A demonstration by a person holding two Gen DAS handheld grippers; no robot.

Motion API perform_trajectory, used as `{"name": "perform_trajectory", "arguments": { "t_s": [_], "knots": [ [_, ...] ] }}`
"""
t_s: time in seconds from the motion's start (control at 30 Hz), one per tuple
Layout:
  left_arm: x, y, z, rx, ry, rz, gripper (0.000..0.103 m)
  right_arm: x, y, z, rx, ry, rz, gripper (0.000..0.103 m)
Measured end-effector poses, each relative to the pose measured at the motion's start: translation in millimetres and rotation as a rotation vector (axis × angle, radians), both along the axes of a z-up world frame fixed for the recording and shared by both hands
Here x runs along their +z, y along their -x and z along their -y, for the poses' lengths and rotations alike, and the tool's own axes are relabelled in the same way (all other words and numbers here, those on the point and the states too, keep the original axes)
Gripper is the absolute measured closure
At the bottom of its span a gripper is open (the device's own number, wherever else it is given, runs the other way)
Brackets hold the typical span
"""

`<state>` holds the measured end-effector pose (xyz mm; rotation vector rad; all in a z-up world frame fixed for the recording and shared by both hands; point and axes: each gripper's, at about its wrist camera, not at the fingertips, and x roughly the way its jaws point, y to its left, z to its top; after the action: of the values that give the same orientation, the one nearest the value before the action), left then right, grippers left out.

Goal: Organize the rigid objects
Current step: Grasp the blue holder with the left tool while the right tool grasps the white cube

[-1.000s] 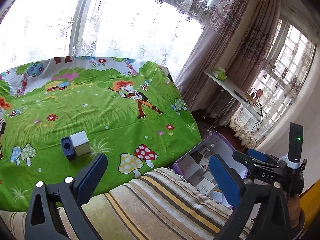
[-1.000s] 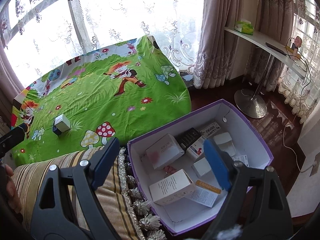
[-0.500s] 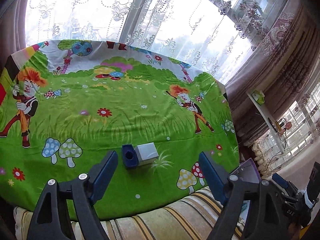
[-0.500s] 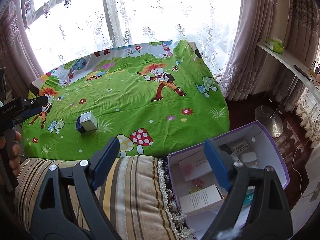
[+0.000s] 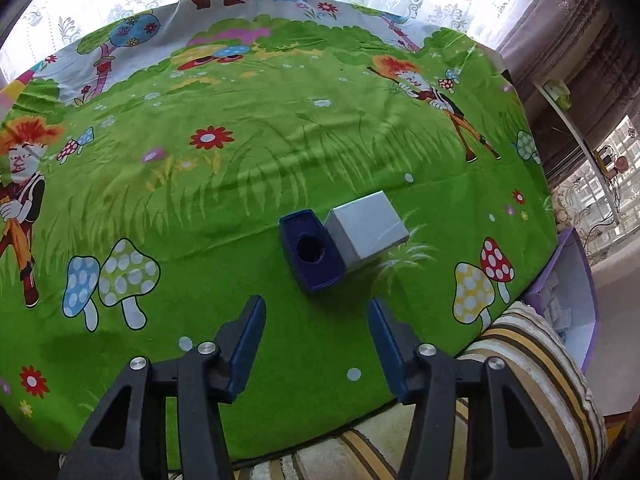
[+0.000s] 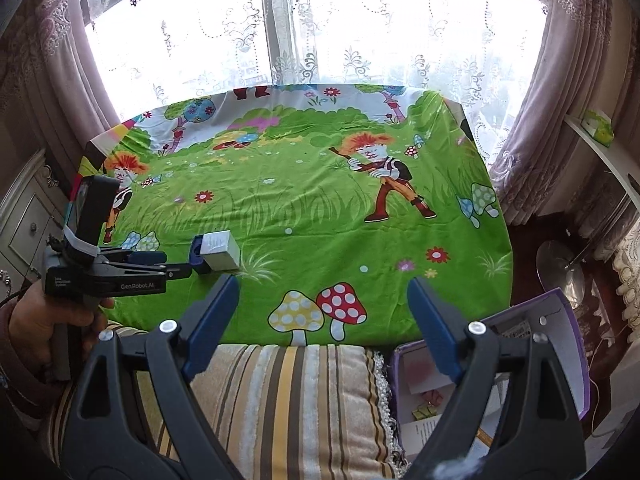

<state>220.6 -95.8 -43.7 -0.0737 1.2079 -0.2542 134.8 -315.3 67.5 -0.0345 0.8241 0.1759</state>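
A small white box (image 5: 366,232) with a dark blue insert (image 5: 310,250) sliding out of it lies on the green cartoon tablecloth (image 5: 240,168). My left gripper (image 5: 316,320) is open and empty, just short of the box, its jaws either side of it. In the right wrist view the box (image 6: 220,250) lies at the left, with the left gripper (image 6: 176,266) right beside it. My right gripper (image 6: 322,296) is open and empty above the table's near edge. A purple box (image 6: 560,320) with several small packages stands low at the right.
A striped cushion (image 6: 288,392) lies along the table's near edge. The purple box also shows at the right edge of the left wrist view (image 5: 576,292). Curtains and a window stand behind the table. A white shelf (image 6: 608,160) runs along the right wall.
My left gripper has swung left from the purple box and come down close to the white box. My right gripper has turned from the purple box towards the table.
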Motion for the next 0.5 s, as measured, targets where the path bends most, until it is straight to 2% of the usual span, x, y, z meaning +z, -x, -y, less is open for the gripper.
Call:
{"name": "perform_trajectory", "arguments": {
  "t_s": [0.1, 0.3, 0.5],
  "knots": [
    [-12.2, -7.2, 2.3, -0.01, -0.007, -0.03, 0.052, -3.9, -7.3, -12.1, 0.025, 0.004, -0.011, 0.015],
    [-18.6, -21.6, -1.0, 0.004, -0.06, -0.015, 0.055, -17.8, -22.6, -31.9, 0.067, 0.018, -0.052, 0.015],
    [-20.4, -31.1, -13.3, 0.025, -0.025, -0.008, 0.055, -31.6, -37.3, -47.7, 0.095, 0.019, -0.09, 0.015]
  ]
}}
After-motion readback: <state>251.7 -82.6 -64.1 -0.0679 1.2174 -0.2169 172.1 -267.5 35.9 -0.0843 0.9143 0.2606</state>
